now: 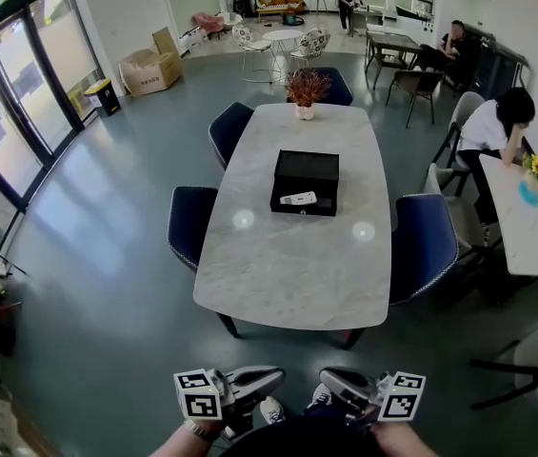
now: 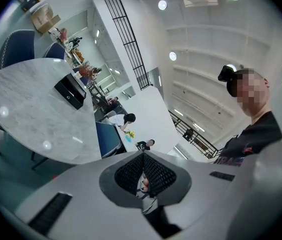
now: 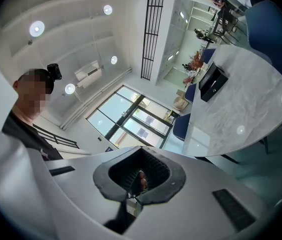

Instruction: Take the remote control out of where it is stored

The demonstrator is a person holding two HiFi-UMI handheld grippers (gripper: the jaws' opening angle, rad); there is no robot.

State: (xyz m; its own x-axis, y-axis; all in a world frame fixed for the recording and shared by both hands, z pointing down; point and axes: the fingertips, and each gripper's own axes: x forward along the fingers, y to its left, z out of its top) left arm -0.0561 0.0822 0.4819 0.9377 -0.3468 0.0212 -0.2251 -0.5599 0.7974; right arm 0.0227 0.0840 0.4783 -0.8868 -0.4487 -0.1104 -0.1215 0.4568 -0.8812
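A white remote control (image 1: 298,199) lies across the front part of a black box (image 1: 307,174) in the middle of the marble table (image 1: 288,274). Both grippers are held low, close to the person's body, well short of the table's near edge. The left gripper (image 1: 267,381) and the right gripper (image 1: 337,381) point toward each other. In the left gripper view the jaws (image 2: 143,176) are pressed together with nothing between them, and the box (image 2: 70,91) shows far off. The right gripper (image 3: 140,176) is likewise shut and empty, with the box (image 3: 211,82) distant.
Blue chairs (image 1: 192,222) (image 1: 424,246) stand around the table, and a potted plant (image 1: 307,90) sits at its far end. A person (image 1: 497,127) sits at a white table (image 1: 530,222) on the right. More tables, chairs and people fill the back of the room.
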